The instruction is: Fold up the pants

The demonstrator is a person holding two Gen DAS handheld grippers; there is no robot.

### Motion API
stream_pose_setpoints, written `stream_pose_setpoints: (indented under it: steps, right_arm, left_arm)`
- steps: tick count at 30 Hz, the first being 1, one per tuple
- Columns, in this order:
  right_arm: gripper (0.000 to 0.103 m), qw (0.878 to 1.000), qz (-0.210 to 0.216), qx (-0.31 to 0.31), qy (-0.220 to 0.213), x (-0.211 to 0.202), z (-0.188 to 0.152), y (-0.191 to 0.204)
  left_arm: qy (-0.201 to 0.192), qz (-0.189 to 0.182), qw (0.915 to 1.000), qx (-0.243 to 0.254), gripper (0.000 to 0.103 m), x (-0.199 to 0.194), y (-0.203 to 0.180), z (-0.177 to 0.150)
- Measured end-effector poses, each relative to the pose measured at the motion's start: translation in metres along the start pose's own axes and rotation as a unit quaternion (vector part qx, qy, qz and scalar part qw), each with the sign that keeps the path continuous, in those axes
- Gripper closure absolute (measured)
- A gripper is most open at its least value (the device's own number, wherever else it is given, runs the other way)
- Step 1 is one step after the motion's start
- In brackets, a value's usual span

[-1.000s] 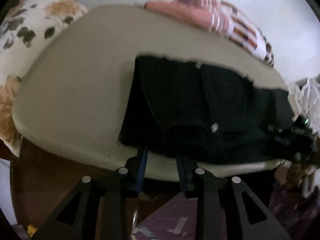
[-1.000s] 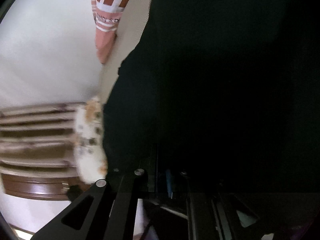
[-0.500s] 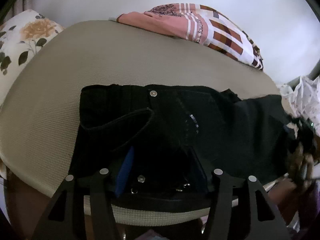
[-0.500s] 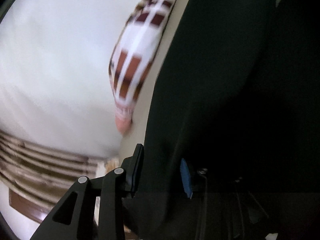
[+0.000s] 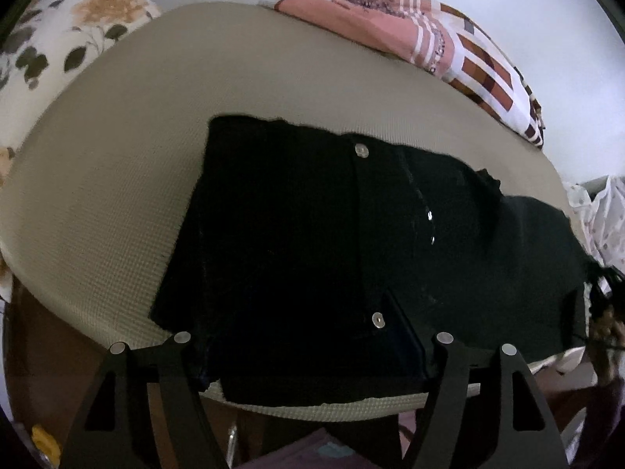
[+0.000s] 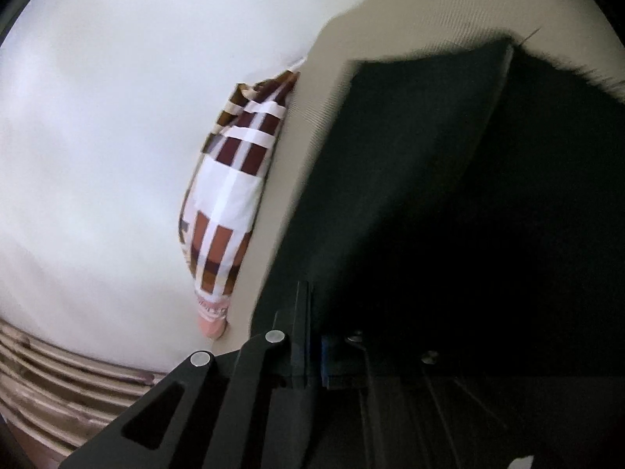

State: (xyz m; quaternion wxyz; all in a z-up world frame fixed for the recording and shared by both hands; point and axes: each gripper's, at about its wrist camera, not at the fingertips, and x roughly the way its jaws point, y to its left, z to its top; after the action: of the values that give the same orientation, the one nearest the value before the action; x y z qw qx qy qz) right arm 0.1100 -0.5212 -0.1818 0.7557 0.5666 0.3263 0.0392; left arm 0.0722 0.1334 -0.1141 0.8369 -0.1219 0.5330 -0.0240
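Black pants point(image 5: 312, 234) lie spread on a beige mat point(image 5: 117, 195), with the waist button point(image 5: 361, 150) facing up. My left gripper point(image 5: 304, 348) hovers over their near edge. Its jaws are opening wide, the fabric lies between the fingers, and the pads are not pressing on it. In the right wrist view the pants point(image 6: 410, 195) fill the right side as a dark fold over the mat point(image 6: 429, 8). My right gripper point(image 6: 316, 351) has its jaws closing tight on that fabric's edge, though its right finger is lost in the dark.
A pink and brown checked cloth point(image 5: 429, 39) lies along the mat's far edge against a white wall, also seen as the checked cloth point(image 6: 230, 195). A floral pillow point(image 5: 58, 39) sits at the far left. Wooden slats point(image 6: 58, 371) show lower left.
The left jaws spread apart and the pants' near edge now lies flat between them. The right gripper swept along the pants leg, opened around the fabric edge, then came together.
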Motion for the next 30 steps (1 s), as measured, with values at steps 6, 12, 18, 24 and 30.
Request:
stream_pose_setpoints:
  steps: [6, 12, 18, 24, 30]
  right_arm:
    - [0.098, 0.999, -0.037, -0.014, 0.005, -0.068, -0.025, 0.004]
    - [0.099, 0.995, -0.064, 0.064, 0.039, -0.080, -0.058, -0.058]
    - [0.094, 0.995, -0.010, 0.096, 0.018, -0.090, -0.045, -0.077]
    - [0.097, 0.997, -0.046, 0.055, -0.015, -0.096, -0.025, -0.078]
    - [0.099, 0.998, -0.049, 0.037, -0.019, -0.096, -0.025, -0.082]
  left_arm:
    - [-0.017, 0.014, 0.9988, 0.045, 0.032, -0.015, -0.013, -0.002]
    - [-0.015, 0.018, 0.9987, 0.045, 0.032, -0.015, -0.014, -0.006]
    - [-0.027, -0.028, 0.9991, 0.015, 0.032, -0.031, -0.003, -0.010]
    - [-0.037, -0.072, 0.9934, -0.082, 0.032, -0.051, 0.055, -0.021]
    - [-0.036, -0.082, 0.9861, -0.140, 0.032, -0.061, 0.103, -0.032]
